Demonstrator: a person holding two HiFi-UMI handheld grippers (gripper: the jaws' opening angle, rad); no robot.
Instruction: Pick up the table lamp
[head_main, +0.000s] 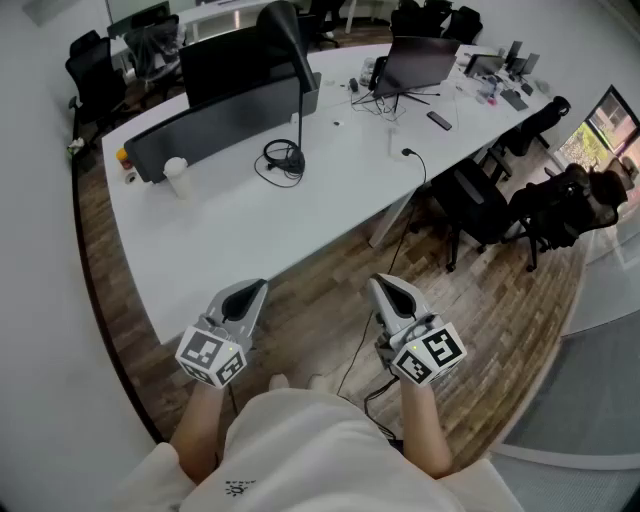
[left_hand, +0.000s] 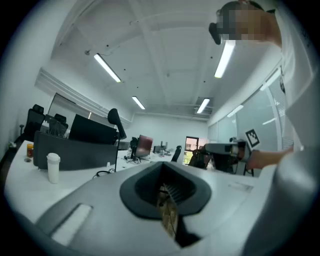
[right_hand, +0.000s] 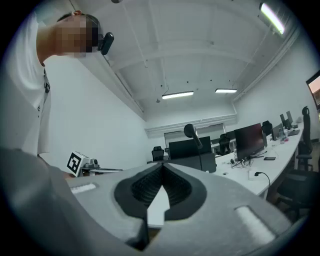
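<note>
I'm at the very start of the task; the left gripper and the right gripper hang level at my waist, off the near edge of the white desk, each with its jaws pressed together on nothing. The table lamp stands well across the desk, its thin black stem rising beside the dark divider, with a headset lying at its foot. As I judge it, the next move is to step in, open one pair of jaws and carry them to the stem. The lamp's base is hard to make out among the headset's cable; in both gripper views the lamp shows only small and far off.
</note>
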